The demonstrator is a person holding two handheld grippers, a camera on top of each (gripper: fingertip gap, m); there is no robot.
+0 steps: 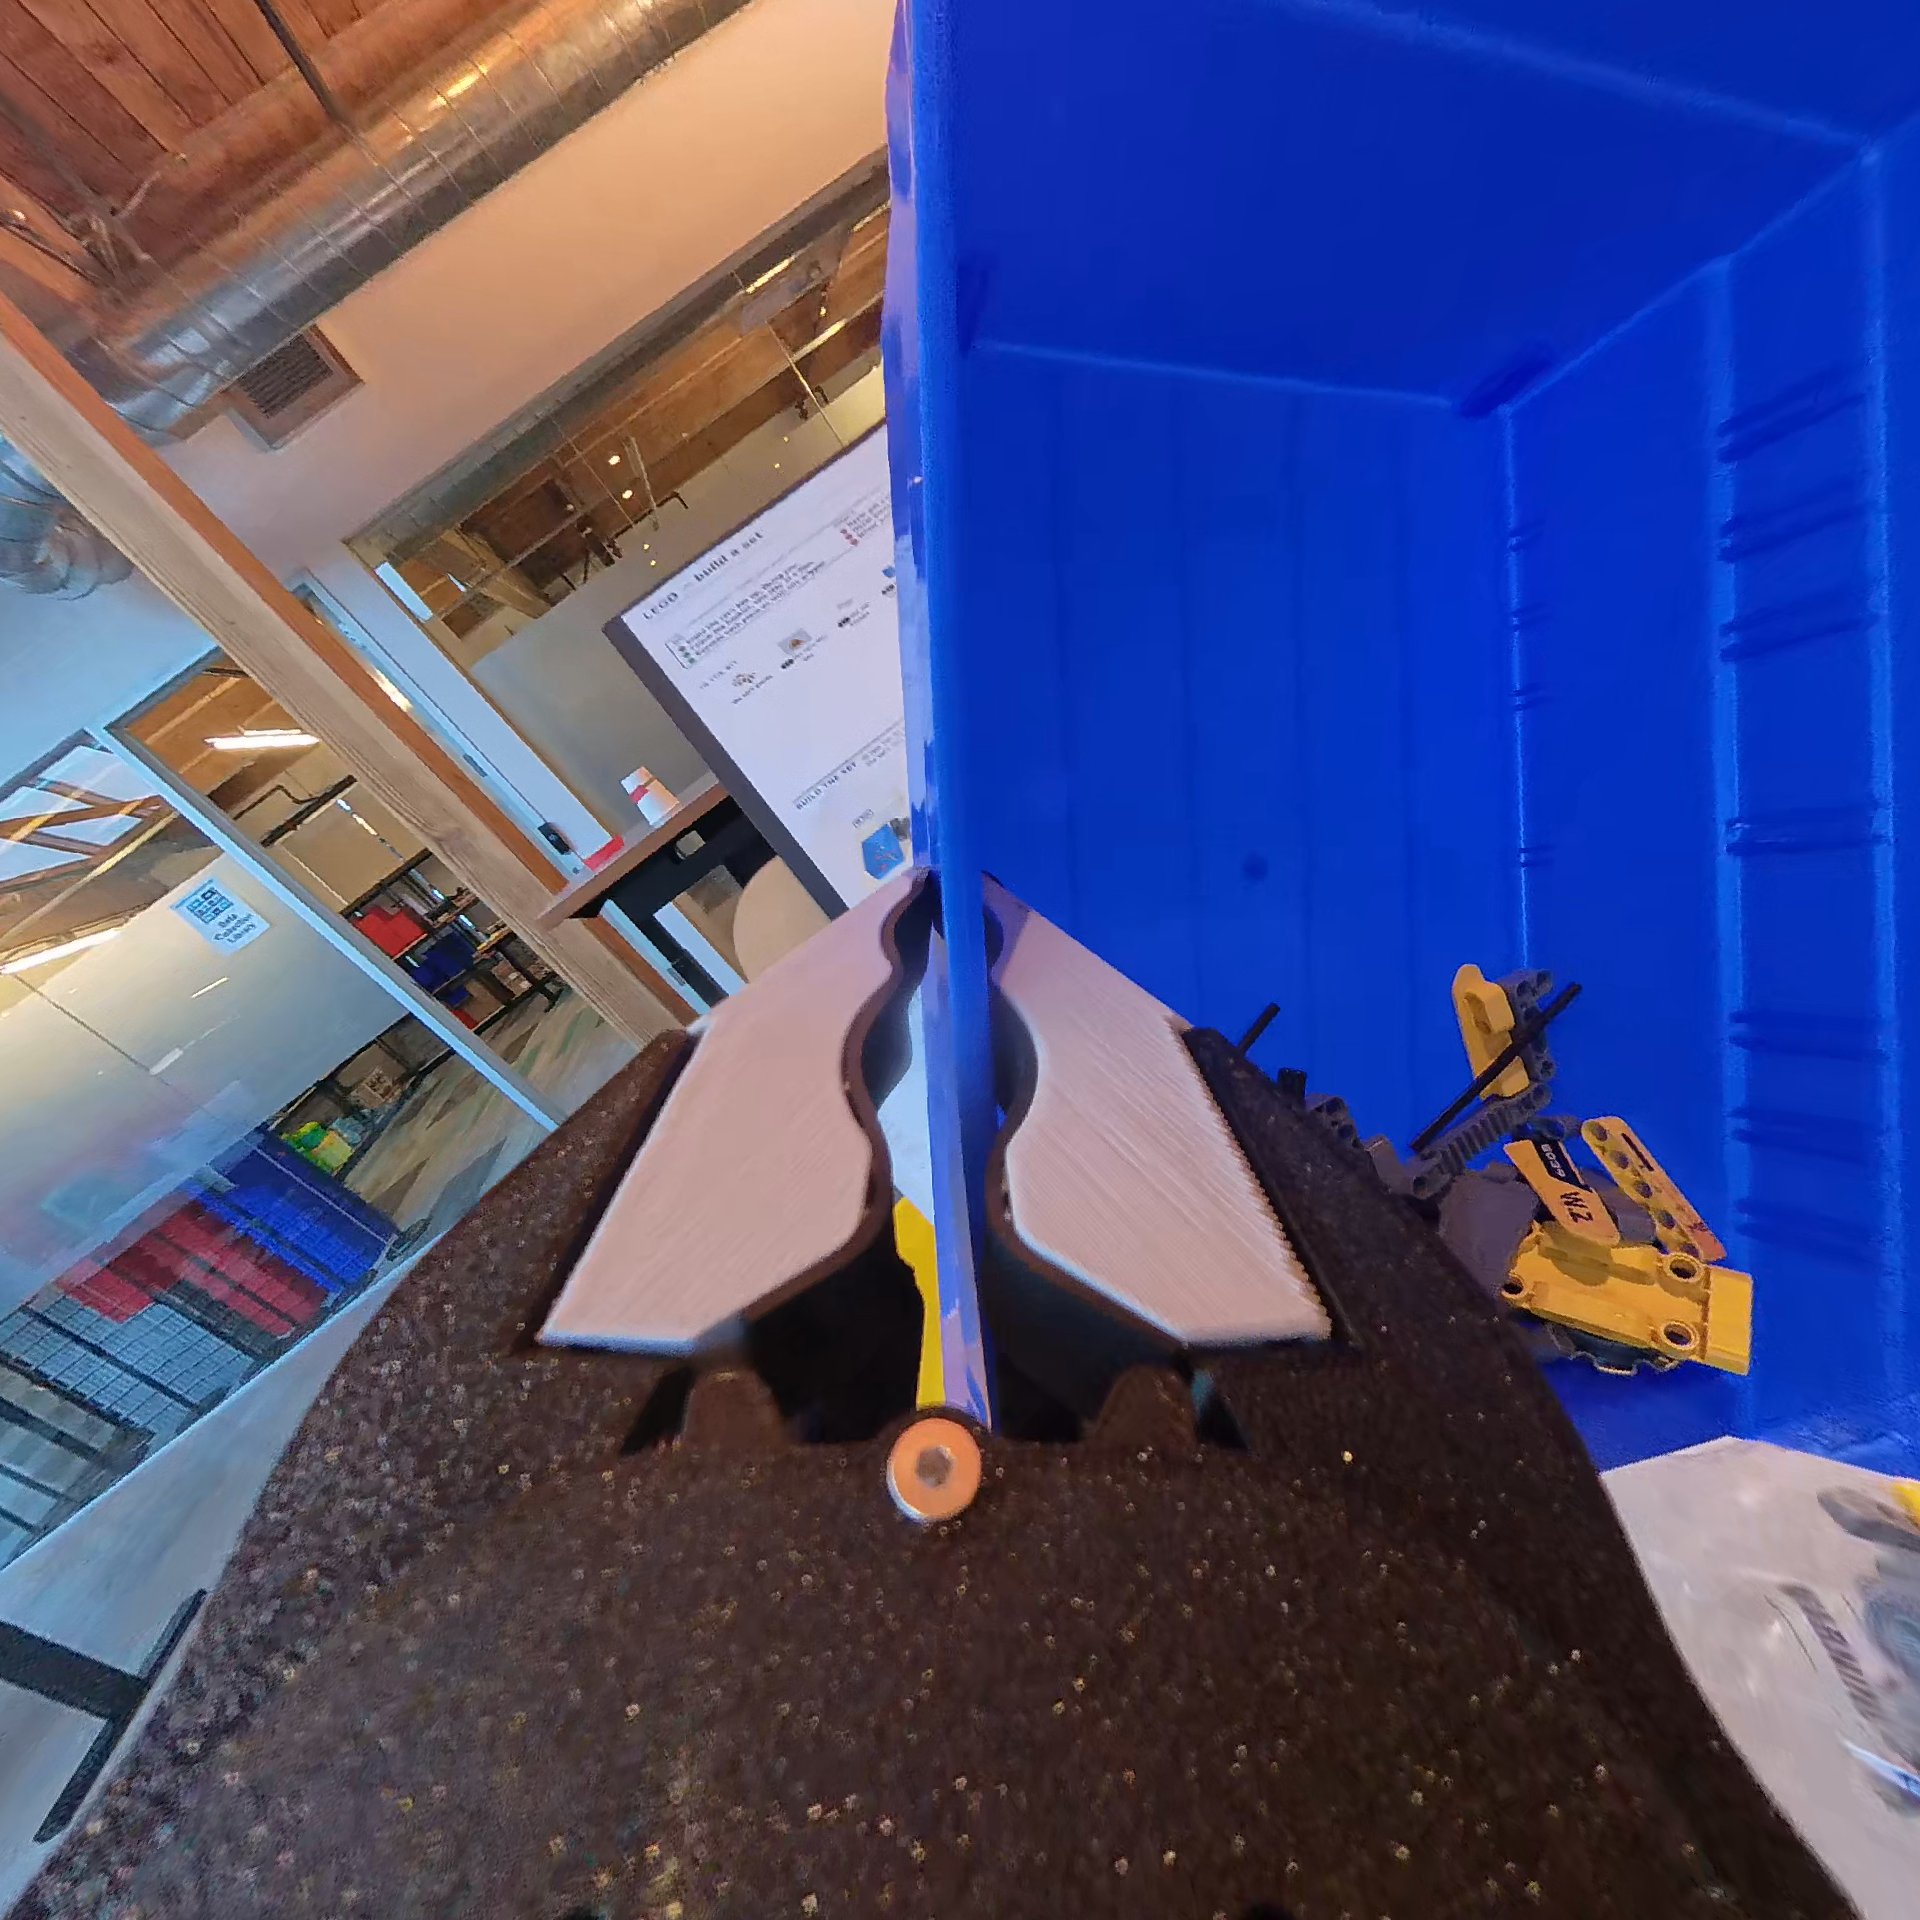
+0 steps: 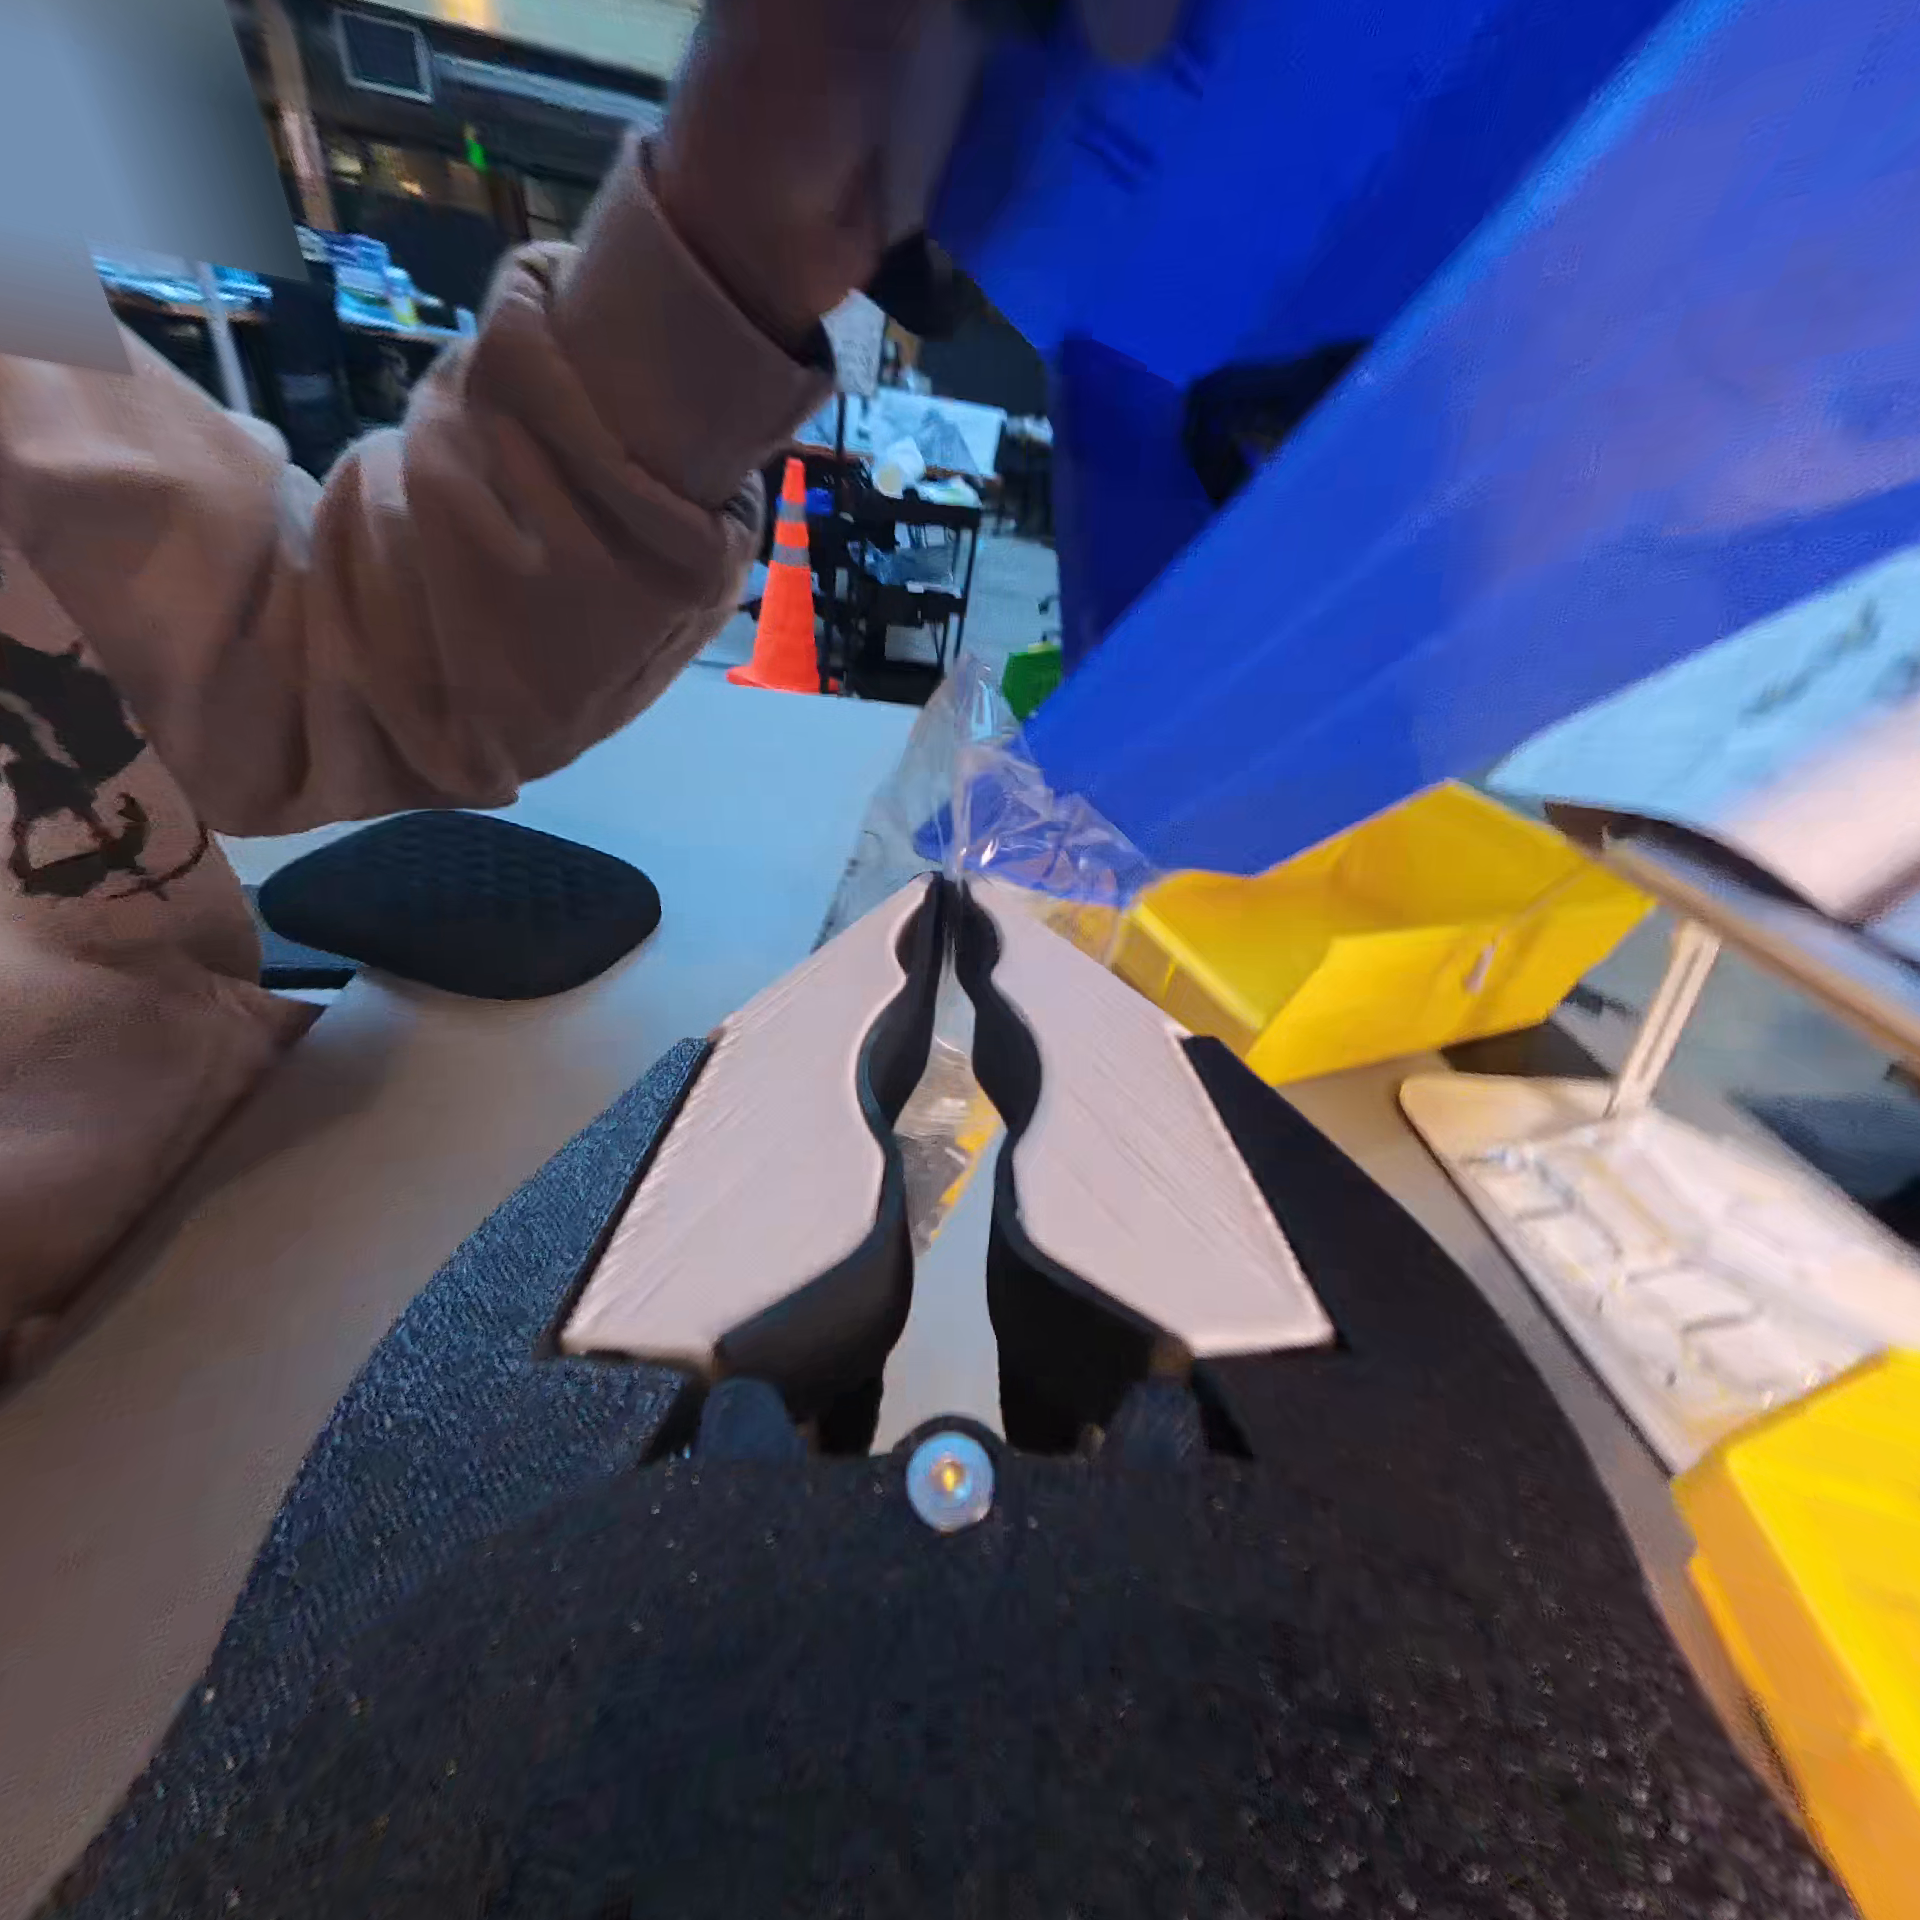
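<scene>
The left gripper (image 1: 954, 894) is clamping tight on the blue bin (image 1: 1351, 623) wall, yellow toy parts (image 1: 1600, 1247) lying inside at four o'clock, while the right gripper (image 2: 951, 894) is pinching a clear plastic bag (image 2: 987, 810), yellow bin (image 2: 1382, 925) at two o'clock

The way ahead of the left gripper (image 1: 954, 904) is blocked by the wall of the blue bin (image 1: 1299, 623), which is clamped between its fingers. Open room is seen inside the bin, above the yellow and grey toy parts (image 1: 1590, 1236) heaped in its low corner. To the left of the wall, free air is seen. The right gripper (image 2: 951, 894) is hemmed in ahead by clear plastic film (image 2: 987, 821), the tilted bin, and a yellow tray (image 2: 1371, 925). To its left, bare tabletop (image 2: 727, 769) is crossed only by a sleeve (image 2: 499, 540).
</scene>
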